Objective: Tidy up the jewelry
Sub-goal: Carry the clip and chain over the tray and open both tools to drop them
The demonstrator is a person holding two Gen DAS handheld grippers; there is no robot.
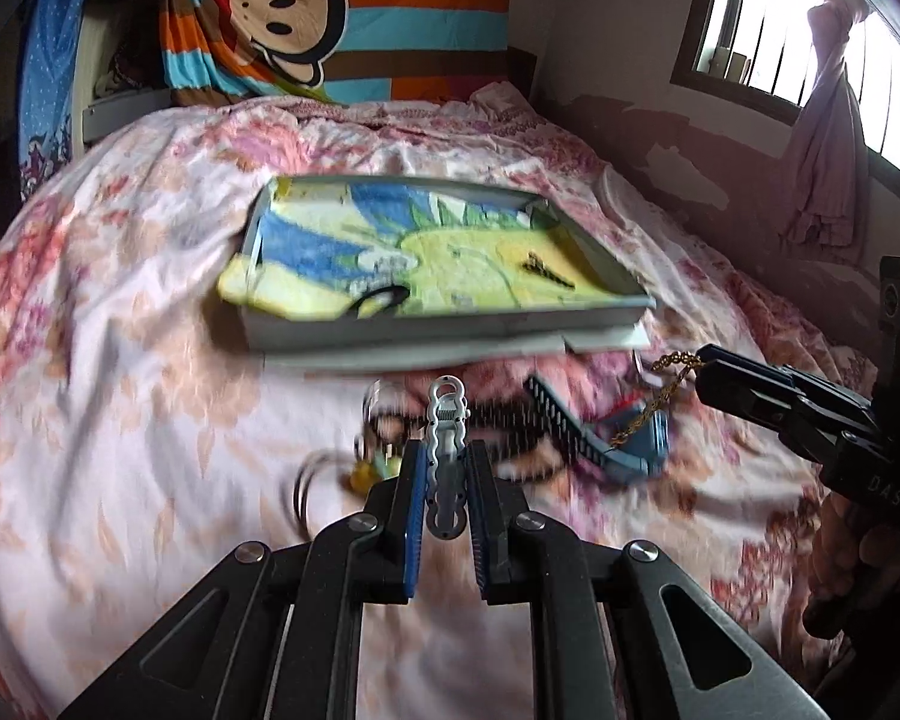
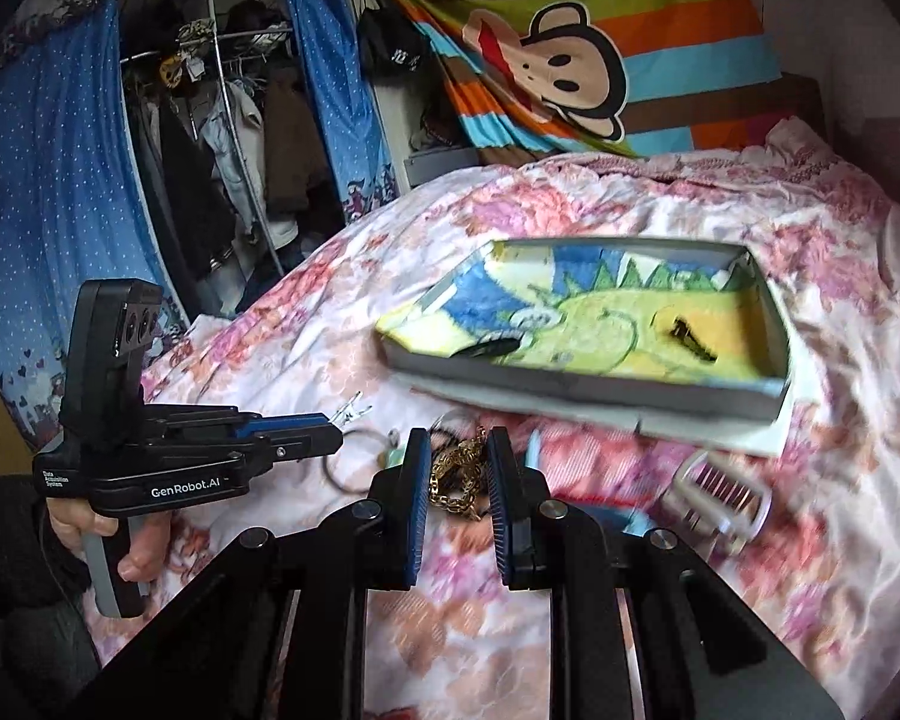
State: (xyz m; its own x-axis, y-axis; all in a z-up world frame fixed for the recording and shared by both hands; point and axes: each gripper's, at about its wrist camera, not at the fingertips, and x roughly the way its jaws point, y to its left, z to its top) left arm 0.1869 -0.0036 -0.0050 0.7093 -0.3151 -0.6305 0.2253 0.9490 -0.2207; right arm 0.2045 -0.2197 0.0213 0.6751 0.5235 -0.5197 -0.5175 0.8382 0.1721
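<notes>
Both tools are over the flowered bed (image 1: 120, 360), each with something in its grip. The left tool (image 1: 446, 480) is clamped on a silver clip (image 1: 446, 420), which stands up between its blue pads and pokes out past the tips. The right tool (image 2: 459, 480) is pinched on a gold chain (image 2: 457, 480); from the left camera the chain (image 1: 660, 396) hangs in a loop from the right tool's tips (image 1: 705, 369). Beyond them on the bed lies a shallow grey tray (image 1: 438, 336) lined with a blue and yellow cartoon cloth (image 1: 390, 252). On that cloth rest a small dark pin (image 1: 546, 270) toward the right and a black band (image 1: 381, 300) at the near edge. The rest of the jewelry is scattered on the bed just in front of the tray: a black comb (image 1: 561, 426), a blue piece (image 1: 642, 450), some thin rings (image 2: 348, 468), and a clear comb (image 2: 720, 498) off to the right. It is blurred, so finer detail is lost.
</notes>
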